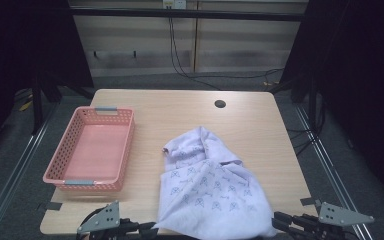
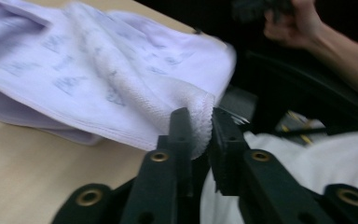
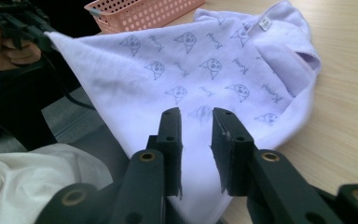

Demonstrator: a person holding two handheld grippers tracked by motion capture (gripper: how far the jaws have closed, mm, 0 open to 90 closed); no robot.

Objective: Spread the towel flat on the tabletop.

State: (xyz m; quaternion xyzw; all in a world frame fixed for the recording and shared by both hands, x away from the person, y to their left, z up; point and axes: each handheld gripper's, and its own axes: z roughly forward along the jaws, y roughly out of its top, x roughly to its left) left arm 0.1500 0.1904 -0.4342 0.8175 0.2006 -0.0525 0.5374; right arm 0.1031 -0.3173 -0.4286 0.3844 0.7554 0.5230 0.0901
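Note:
A lavender towel point(image 1: 210, 190) printed with small grey figures lies crumpled on the wooden table point(image 1: 180, 115), its near edge reaching the table's front. My left gripper point(image 1: 152, 227) is at the front edge, shut on the towel's hemmed corner point(image 2: 200, 105), which bunches between its jaws point(image 2: 199, 121). In the right gripper view that left gripper point(image 3: 28, 30) holds the corner up at the far left. My right gripper point(image 1: 277, 221) is at the towel's near right corner. Its jaws point(image 3: 196, 116) stand apart with the towel point(image 3: 191, 70) lying between and under them.
A pink plastic basket point(image 1: 100, 111) with nothing in it stands at the table's left side, also seen as the basket point(image 3: 140, 11) at the back. A round cable hole point(image 1: 220, 104) sits near the far edge. The person's white clothing point(image 3: 37, 177) is below the table edge.

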